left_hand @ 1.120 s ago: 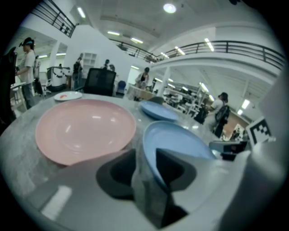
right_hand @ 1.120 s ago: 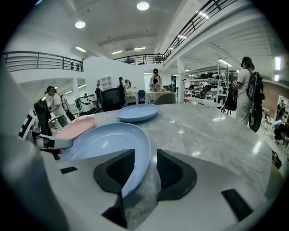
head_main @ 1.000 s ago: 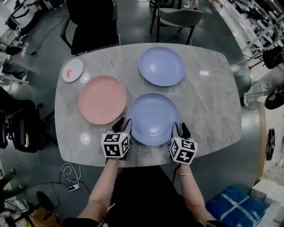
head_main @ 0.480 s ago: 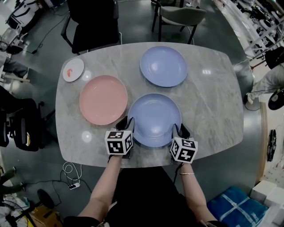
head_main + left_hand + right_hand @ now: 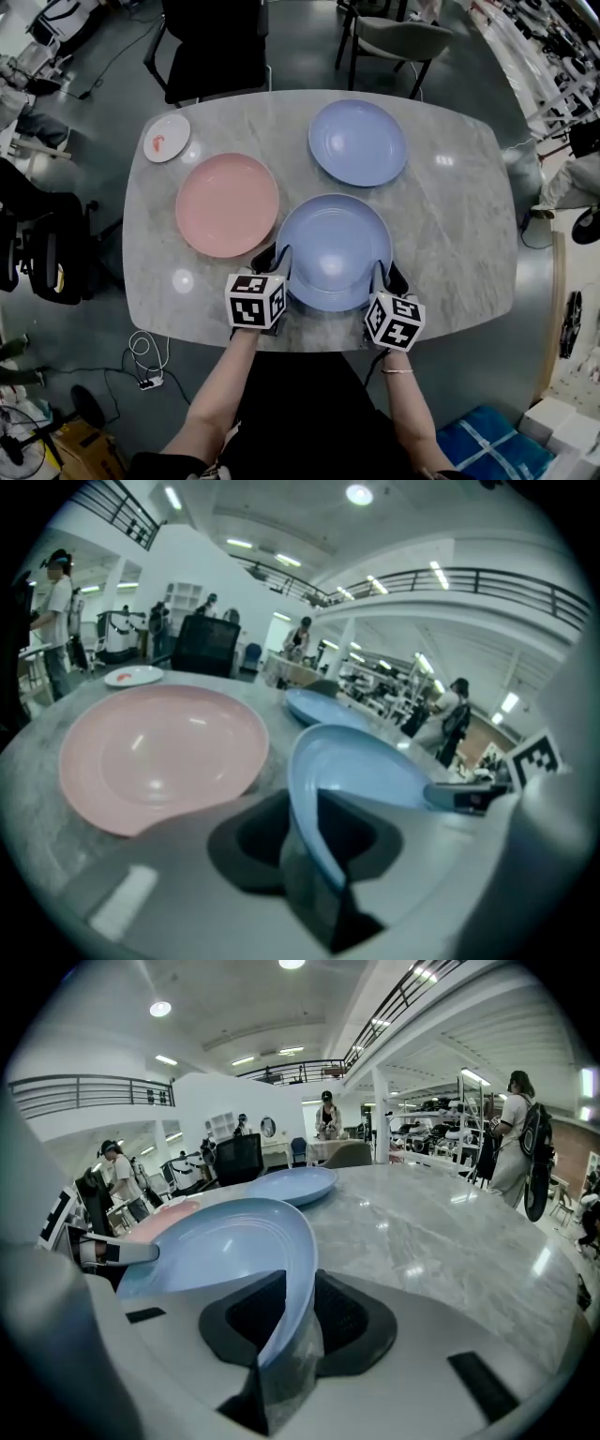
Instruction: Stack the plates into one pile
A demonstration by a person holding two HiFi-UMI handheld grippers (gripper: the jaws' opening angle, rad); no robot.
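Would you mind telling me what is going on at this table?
A person holds a gripper in each hand. The left gripper and right gripper, whose jaws have just been closing, grip opposite edges of the near blue plate. The pink plate and far blue plate lie apart on the table; nothing is stacked yet.

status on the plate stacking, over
Fingers just been closing: left gripper and right gripper clamp near blue plate by its rim. pink plate, far blue plate separate on table. Nothing in the way.
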